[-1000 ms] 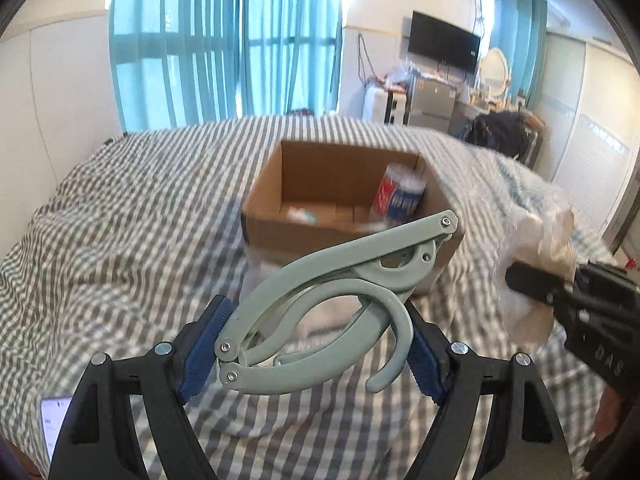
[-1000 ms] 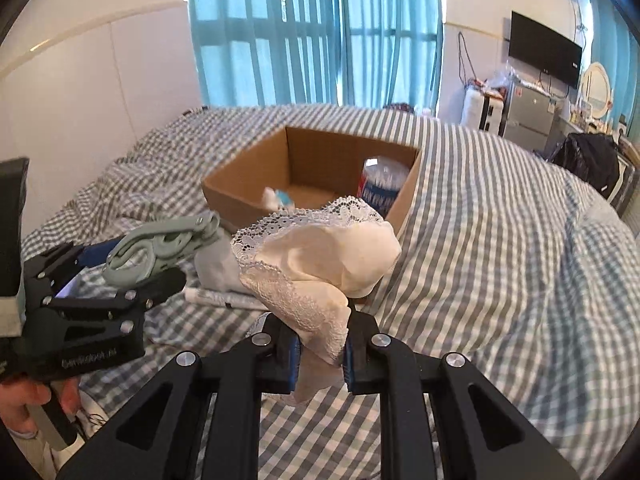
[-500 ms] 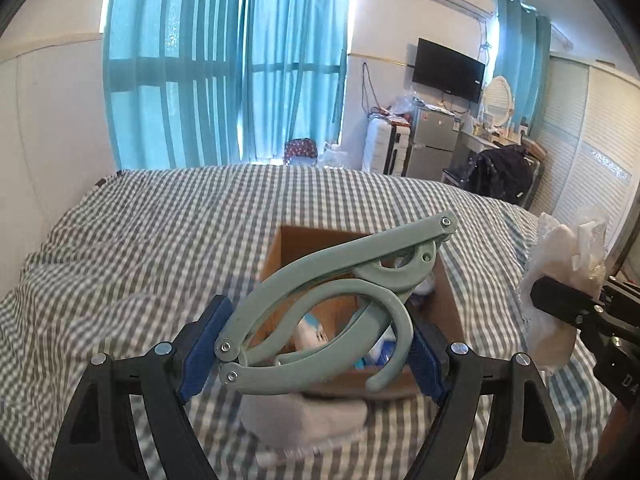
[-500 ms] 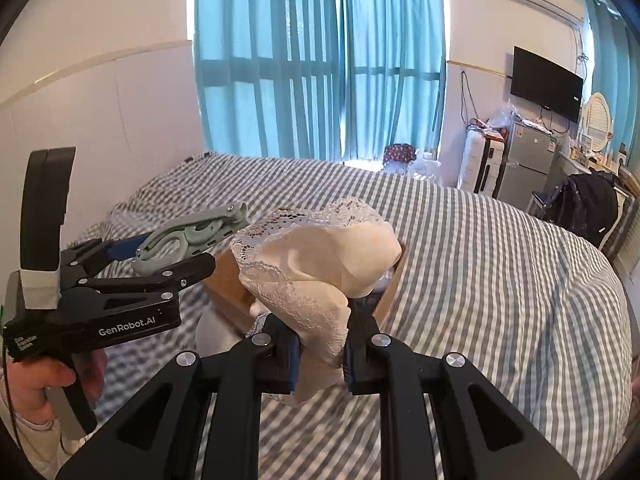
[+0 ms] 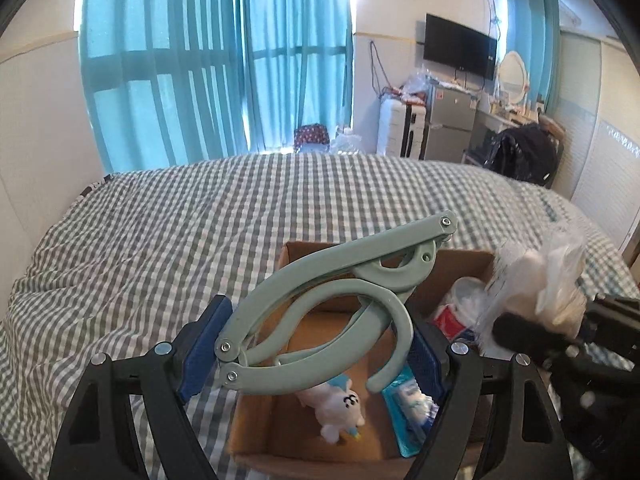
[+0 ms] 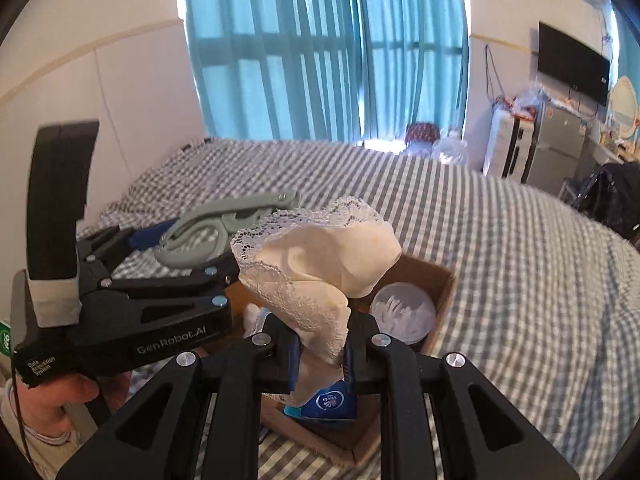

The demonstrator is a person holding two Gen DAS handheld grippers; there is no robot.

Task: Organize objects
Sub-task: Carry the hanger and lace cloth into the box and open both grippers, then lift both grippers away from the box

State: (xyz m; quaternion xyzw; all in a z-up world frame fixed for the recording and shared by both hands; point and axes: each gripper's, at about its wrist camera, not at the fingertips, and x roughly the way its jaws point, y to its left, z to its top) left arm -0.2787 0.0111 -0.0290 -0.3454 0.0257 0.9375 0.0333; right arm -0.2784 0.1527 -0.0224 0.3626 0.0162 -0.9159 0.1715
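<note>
My left gripper (image 5: 312, 344) is shut on a pale green folding hanger (image 5: 332, 292) and holds it above the open cardboard box (image 5: 288, 256) on the bed. The hanger also shows in the right wrist view (image 6: 224, 220). My right gripper (image 6: 320, 354) is shut on a cream lace-edged cloth (image 6: 320, 252), held over the box (image 6: 440, 276). In the left wrist view the cloth (image 5: 536, 280) and right gripper (image 5: 520, 332) are at the right edge. Inside the box lie a white plush toy (image 5: 336, 408), a blue tissue pack (image 5: 408, 408) and a round tub of cotton swabs (image 6: 402, 316).
The box sits on a grey-checked bed (image 5: 200, 220). Turquoise curtains (image 5: 220, 60) hang behind it. A TV (image 5: 460, 52), small fridge (image 5: 452, 124) and dark bag on a chair (image 5: 524, 156) stand at the back right. A white wall (image 6: 100, 100) runs along the left.
Both grippers have moved forward and now look down into the box. The plush toy and tissue pack inside have come into view. Both grips are unchanged.
</note>
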